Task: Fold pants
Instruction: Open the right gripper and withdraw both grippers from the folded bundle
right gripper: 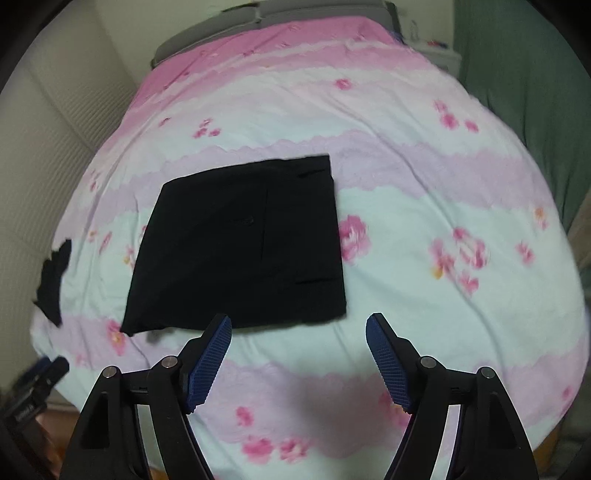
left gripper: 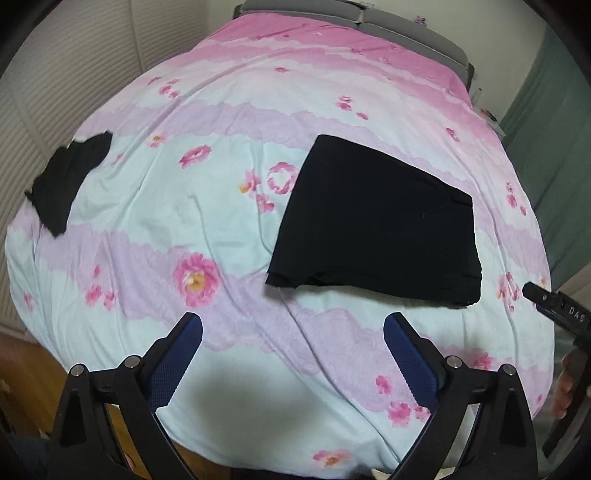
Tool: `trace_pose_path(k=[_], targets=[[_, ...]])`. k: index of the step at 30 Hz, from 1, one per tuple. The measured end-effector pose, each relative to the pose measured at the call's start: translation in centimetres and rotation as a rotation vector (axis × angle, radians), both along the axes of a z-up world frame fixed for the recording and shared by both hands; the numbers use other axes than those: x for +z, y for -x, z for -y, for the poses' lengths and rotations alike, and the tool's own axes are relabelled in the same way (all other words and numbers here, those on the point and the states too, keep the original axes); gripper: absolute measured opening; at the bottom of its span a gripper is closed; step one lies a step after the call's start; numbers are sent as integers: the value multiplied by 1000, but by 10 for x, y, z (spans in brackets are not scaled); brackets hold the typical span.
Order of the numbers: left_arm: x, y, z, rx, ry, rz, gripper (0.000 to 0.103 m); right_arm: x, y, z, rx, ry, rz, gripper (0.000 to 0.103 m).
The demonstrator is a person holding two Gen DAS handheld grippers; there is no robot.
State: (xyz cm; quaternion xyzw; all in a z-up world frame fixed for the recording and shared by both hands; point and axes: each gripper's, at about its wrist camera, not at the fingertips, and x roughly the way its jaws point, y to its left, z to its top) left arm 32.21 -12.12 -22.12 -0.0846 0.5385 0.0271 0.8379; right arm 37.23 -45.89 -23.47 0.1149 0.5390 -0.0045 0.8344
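The black pants (left gripper: pixel 376 221) lie folded into a flat, compact rectangle on the floral bedspread (left gripper: pixel 229 184). They also show in the right wrist view (right gripper: pixel 240 243). My left gripper (left gripper: pixel 293 326) is open and empty, held above the bed in front of the pants' near edge. My right gripper (right gripper: pixel 299 326) is open and empty, just in front of the pants' near right corner. The right gripper's tip also shows at the right edge of the left wrist view (left gripper: pixel 554 306).
A second black garment (left gripper: pixel 66 181) lies crumpled at the bed's left edge; it also shows in the right wrist view (right gripper: pixel 55 273). A grey headboard (left gripper: pixel 406 29) stands at the far end. A green curtain (right gripper: pixel 524 110) hangs right. Wooden floor (left gripper: pixel 33 387) lies below.
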Motion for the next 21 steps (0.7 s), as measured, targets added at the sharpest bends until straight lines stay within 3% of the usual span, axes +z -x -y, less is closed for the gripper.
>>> trace_pose_path(k=[4,11,21], targets=[[7,11,-4,10,-22,6,100,3,9,1,-3,24,10,76],[17,30,6,-71,-108,29,100,11,27,-6,10,43,40,76],[18,34,-4,-113,-131,38,100,15,24,-28,26,48,77,76]])
